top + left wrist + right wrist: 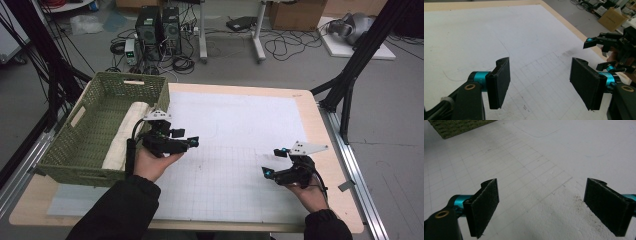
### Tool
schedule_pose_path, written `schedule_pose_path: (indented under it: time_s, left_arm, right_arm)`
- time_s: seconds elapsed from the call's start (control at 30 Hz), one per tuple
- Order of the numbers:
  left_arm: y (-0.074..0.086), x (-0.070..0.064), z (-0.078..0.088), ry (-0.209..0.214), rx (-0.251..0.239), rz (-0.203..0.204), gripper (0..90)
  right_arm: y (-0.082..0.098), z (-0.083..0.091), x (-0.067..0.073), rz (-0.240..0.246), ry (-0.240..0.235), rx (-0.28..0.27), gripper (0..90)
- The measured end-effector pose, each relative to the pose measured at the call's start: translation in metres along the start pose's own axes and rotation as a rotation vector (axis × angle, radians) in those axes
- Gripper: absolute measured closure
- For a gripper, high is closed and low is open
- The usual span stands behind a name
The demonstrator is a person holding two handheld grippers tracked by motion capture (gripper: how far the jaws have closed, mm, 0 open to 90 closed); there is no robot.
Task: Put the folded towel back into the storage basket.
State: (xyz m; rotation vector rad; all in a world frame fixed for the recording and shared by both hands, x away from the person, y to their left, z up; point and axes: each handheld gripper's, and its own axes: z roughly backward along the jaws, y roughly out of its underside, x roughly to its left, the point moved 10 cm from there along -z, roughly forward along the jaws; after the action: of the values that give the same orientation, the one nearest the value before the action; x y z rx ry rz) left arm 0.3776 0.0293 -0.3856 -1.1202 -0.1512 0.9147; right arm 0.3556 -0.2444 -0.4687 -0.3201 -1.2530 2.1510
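Both claws — left claw (540,83), right claw (541,207) — released, empty above the white mat (240,130); cream cloth (125,135) half-hidden in the green basket (75,145)

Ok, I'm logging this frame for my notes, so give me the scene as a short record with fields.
left tool: open, empty, beside the basket
right tool: open, empty, over the white mat
basket: green woven, at the table's left edge
cloth: cream, folded, lying inside the basket
white mat: gridded, covers most of the table
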Motion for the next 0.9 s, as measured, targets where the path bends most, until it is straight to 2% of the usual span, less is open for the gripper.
schedule_pose_path:
  time_s: [0.3,0.9]
  left_arm:
    - [0.007,-0.004,-0.009,-0.022,-0.009,-0.044,33.2]
    - [0.023,-0.001,-0.017,-0.055,-0.015,-0.063,32.8]
  right_arm:
    - [-0.001,0.001,0.002,0.000,-0.003,0.002,11.9]
    - [-0.002,0.001,0.002,0.002,-0.006,-0.006,11.9]
